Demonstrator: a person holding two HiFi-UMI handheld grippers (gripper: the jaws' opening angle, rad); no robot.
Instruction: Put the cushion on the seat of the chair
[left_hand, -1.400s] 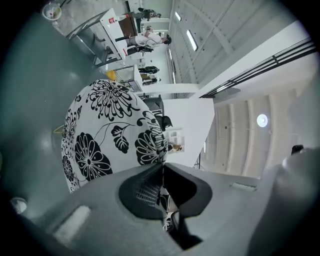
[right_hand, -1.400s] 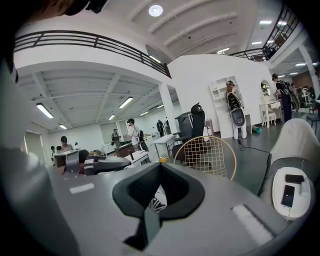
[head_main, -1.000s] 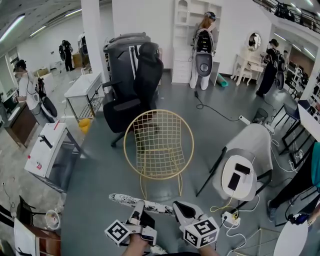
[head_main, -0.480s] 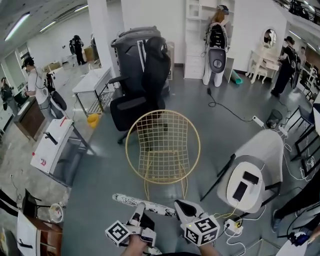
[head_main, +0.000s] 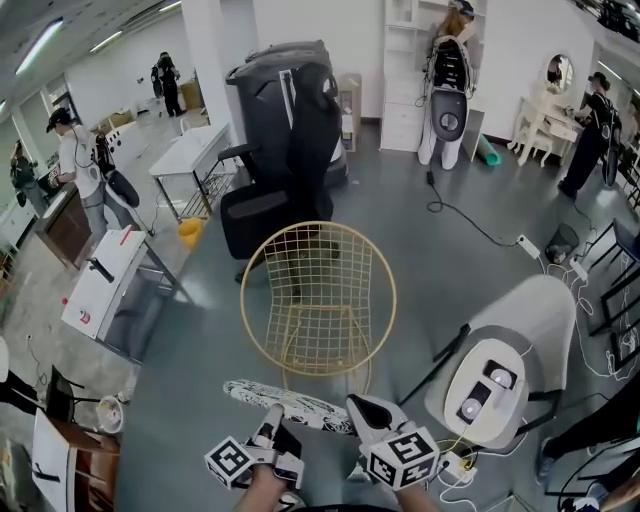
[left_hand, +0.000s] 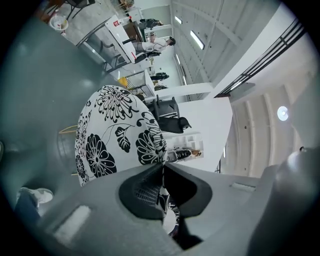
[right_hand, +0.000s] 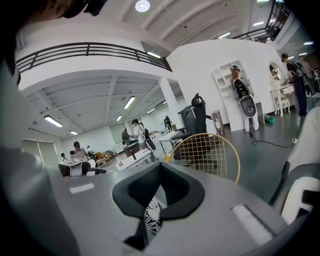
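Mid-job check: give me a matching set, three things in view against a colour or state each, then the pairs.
Things:
1. cushion
2. wire chair
3. office chair

States:
A. black, farthest from the camera
B. gold, seat bare
C. black-and-white floral, clamped in the jaws of the left gripper and right gripper

Pairs: 1-C, 2-B, 3-A
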